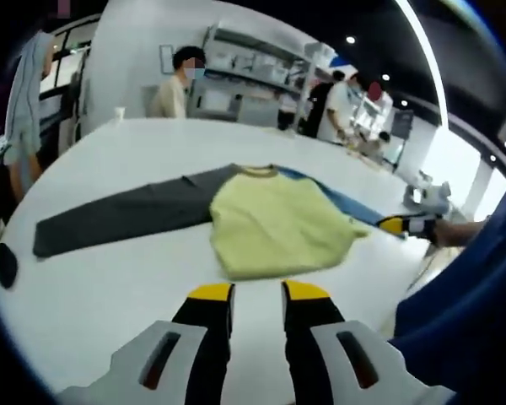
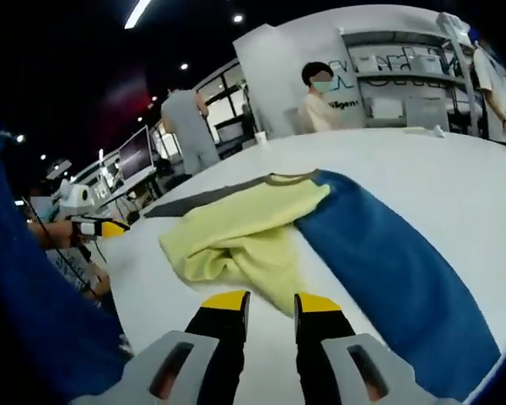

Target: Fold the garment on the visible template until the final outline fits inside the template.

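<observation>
Left gripper view showed the left gripper with jaws slightly parted, holding nothing, just short of the garment (yellow body, grey and blue sleeves) spread on the white table. Right gripper view showed the right gripper likewise parted and empty beside the yellow fabric.

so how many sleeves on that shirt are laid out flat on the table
2. The grey sleeve stretches out from one side of the yellow body, the blue sleeve from the opposite side. Both lie flat on the white table, neither folded in yet.
</observation>
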